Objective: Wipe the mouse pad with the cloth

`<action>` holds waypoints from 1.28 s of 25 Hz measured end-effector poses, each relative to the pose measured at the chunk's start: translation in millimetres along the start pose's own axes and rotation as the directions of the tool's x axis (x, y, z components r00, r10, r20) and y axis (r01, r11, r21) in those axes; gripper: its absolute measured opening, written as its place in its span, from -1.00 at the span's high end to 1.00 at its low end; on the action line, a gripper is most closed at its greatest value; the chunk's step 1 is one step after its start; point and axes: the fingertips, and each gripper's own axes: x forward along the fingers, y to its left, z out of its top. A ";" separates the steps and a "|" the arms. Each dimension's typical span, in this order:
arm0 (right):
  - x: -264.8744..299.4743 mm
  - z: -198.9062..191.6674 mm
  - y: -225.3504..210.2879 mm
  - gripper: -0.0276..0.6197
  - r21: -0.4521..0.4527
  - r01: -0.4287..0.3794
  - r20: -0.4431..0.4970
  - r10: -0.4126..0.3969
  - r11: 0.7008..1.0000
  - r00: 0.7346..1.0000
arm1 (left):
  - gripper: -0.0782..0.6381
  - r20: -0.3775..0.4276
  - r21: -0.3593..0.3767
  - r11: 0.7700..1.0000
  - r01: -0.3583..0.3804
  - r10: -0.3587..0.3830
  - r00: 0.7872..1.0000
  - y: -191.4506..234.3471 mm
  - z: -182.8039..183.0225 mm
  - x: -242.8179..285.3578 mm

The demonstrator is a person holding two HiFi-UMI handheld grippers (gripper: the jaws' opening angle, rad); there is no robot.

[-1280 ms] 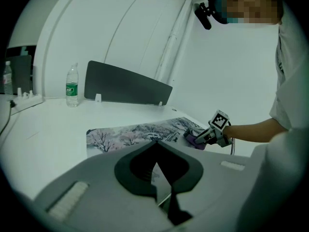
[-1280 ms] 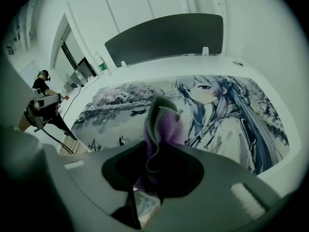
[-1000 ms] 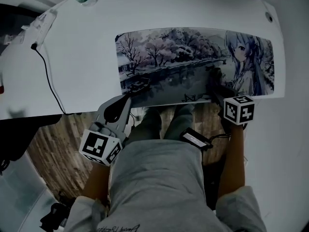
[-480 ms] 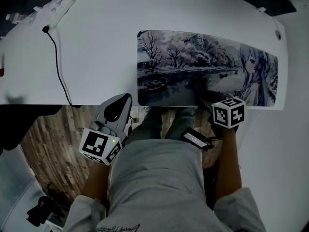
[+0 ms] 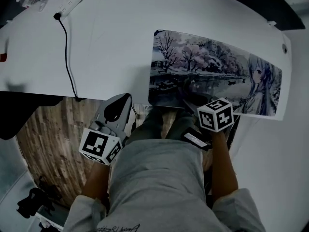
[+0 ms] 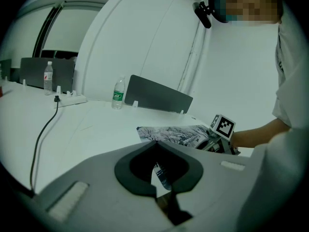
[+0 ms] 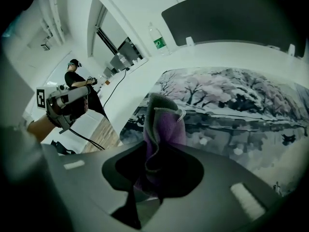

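Currently my right tongs [image 7: 153, 175] clamp the cloth [image 7: 163, 124] at the mouse pad's [image 5: 217, 66] near edge. The pad's long axis runs side to side across the table [image 5: 106, 47]. My left tongs [image 6: 155, 178] are pressed together, empty.

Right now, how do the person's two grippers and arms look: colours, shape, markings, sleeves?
Both grippers are light grey plastic. The left gripper has a broad claw with dark pads; the right gripper is built alike. Each carries a white cube with black square markers. The person wears a grey shirt with short sleeves.
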 end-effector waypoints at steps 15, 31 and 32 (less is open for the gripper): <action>55.2 18.9 85.0 0.63 -0.160 -0.187 -0.107 0.171 0.969 0.979 | 0.73 0.027 -0.071 0.987 -0.145 0.148 0.989 35.4 -16.2 -55.1; 66.2 21.3 104.5 0.63 -0.250 -0.209 -0.151 0.176 0.945 0.973 | 0.73 0.052 -0.115 0.972 -0.206 0.213 0.976 48.1 -18.7 -83.8; 64.7 22.2 104.3 0.63 -0.261 -0.210 -0.147 0.176 0.942 0.973 | 0.73 0.053 -0.113 0.972 -0.204 0.211 0.976 47.4 -18.5 -83.3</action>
